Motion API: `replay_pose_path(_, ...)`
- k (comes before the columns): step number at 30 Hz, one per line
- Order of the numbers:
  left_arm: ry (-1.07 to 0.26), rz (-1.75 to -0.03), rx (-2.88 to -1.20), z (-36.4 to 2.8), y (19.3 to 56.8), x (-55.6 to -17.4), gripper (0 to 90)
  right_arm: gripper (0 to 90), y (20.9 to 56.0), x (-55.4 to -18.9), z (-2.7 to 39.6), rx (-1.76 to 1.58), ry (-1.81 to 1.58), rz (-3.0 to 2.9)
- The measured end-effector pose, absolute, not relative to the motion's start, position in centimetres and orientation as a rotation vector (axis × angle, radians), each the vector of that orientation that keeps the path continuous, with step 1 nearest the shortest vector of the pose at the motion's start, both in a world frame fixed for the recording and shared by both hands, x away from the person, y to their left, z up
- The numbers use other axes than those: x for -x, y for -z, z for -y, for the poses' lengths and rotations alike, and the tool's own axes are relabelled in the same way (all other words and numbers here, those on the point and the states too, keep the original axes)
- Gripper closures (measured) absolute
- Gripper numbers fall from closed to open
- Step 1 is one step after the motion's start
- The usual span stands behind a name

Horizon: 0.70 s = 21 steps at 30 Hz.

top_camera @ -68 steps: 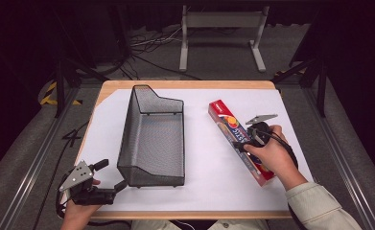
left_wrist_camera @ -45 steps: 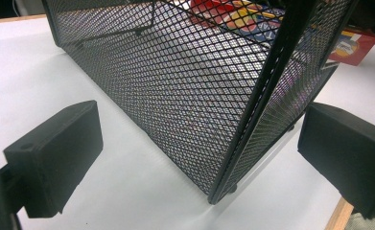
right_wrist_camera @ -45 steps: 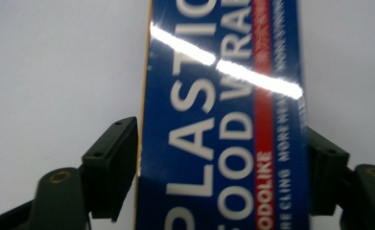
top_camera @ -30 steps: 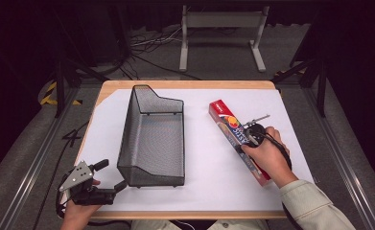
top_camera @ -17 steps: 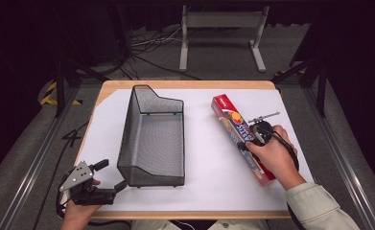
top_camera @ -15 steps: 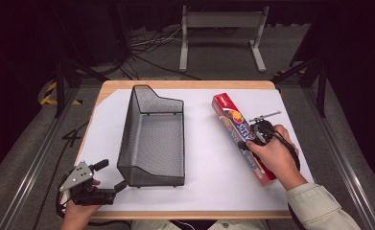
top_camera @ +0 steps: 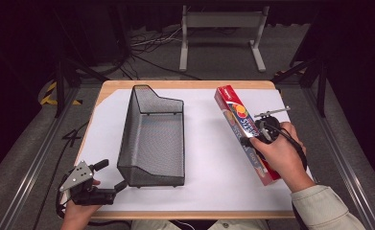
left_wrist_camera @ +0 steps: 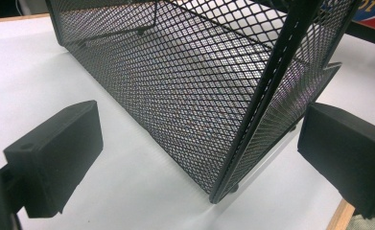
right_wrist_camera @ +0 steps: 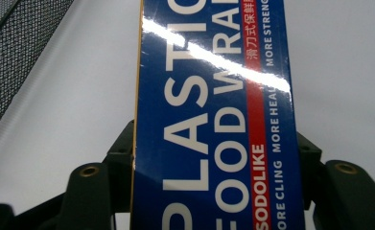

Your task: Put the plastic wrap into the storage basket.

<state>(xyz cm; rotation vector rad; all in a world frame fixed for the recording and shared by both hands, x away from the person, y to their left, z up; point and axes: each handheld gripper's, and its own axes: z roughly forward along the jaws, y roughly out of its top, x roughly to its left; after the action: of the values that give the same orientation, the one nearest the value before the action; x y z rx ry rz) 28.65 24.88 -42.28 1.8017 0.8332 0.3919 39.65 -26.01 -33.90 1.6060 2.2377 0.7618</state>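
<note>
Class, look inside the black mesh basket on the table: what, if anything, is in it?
Nothing lies inside the mesh basket; its bare floor shows in the high view. Its near wall hides a narrow strip of floor, so that part cannot be checked.

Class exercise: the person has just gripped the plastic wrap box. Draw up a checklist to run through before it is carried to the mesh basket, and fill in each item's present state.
1. Right gripper shut on the plastic wrap box, jaws on both long sides: ok.
2. Box clear of the white table cover: cannot tell.
3. Mesh basket upright, open top, nothing inside: ok.
4. Path between box and basket free of things: ok.
5. Left gripper open, its jaws either side of the basket's near corner, not pressing it: ok.
6. Box long enough to need lining up with the basket: cannot tell.
</note>
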Motion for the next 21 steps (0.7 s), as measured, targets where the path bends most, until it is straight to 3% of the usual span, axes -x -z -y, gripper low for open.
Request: replay_pose_path(21, -0.422, -0.803, -1.826, -24.5, 42.2, -28.5, 0.1, 40.2, 30.3, -38.0, 21.9, -1.504, -0.859, -2.32)
